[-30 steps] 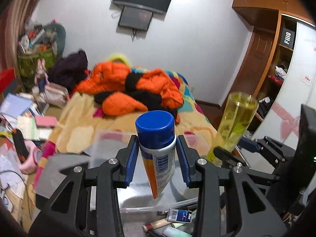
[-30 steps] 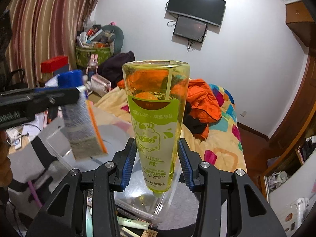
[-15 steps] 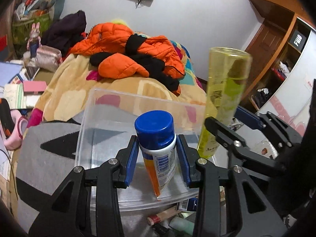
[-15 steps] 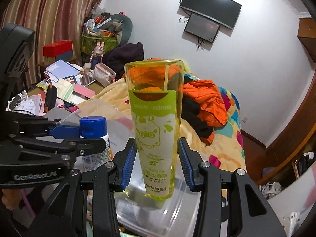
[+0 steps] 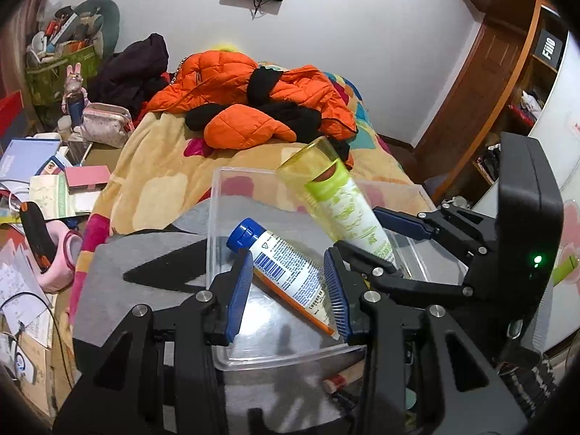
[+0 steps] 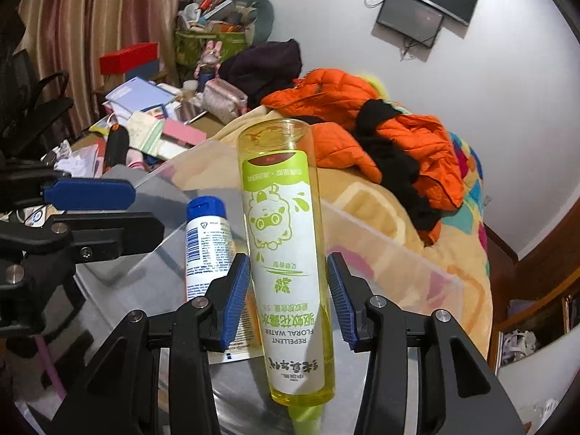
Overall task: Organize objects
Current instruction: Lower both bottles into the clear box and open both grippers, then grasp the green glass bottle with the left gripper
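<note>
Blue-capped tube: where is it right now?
In the left wrist view the blue-capped tube lies slanted between the left gripper pads, over the clear bin, with the yellow-green bottle just to its right.

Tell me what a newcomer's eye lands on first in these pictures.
The yellow-green repellent bottle, upside down between the right gripper pads, fills the right wrist view. Beside it, the blue-capped tube lies tilted between the left gripper pads, over the clear plastic bin. Behind, an orange puffer jacket sprawls on the bed.
</note>
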Motion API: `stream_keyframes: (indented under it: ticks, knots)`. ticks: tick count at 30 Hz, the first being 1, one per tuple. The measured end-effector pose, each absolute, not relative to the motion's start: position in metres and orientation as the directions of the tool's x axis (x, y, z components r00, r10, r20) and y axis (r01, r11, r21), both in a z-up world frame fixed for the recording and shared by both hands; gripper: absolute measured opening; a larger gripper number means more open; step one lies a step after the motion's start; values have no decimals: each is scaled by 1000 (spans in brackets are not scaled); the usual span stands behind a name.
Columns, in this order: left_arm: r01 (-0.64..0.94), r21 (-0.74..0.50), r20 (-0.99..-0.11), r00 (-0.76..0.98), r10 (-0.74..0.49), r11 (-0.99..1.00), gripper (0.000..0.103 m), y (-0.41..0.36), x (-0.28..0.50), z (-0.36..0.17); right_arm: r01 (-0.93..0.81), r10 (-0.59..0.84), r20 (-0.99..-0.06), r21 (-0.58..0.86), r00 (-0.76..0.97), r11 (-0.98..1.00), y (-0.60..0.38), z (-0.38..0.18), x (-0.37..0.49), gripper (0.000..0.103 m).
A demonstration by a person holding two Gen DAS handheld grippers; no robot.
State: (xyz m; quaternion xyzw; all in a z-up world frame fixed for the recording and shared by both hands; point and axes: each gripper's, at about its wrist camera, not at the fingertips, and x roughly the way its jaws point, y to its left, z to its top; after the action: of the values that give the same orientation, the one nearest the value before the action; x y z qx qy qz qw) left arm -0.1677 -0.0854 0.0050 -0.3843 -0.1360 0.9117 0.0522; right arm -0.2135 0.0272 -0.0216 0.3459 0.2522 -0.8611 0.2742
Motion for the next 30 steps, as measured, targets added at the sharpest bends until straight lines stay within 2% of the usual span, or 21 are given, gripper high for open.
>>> stream_keyframes:
  ticks: [4,12,16,20,24,27,30]
  knots:
    - [9,-247,-675,-719,165,-969,51,-84,-159,7,679,-315,-761,-215,-567,-702,20,-28,-210,41]
    - [5,-163,-654,-749,105,-987,60,-74,-139,17,708,-344,-776,-181,-529,-682,22,-30,-200,42]
    - [19,-107,-624,-780,52,-994,71,-67,-125,28,695,-362,-758,-162,-543,-701,35,-23,-191,51]
    - [10,-56,-601,-799,25,-998,77,-58,-112,35,664,-372,-735,-141,-567,-734,58,-12,-181,59]
    - [1,-34,-585,-811,19,-999,91,-52,-101,37,615,-370,-696,-130,-615,-778,89,3,-166,67]
    - [-4,-12,-588,-809,10,-1000,94,-48,-93,35,574,-379,-668,-89,-640,-814,119,15,-155,77]
    - [-12,-10,-611,-791,15,-1000,94,-45,-91,28,537,-379,-659,-43,-649,-843,143,20,-150,77]
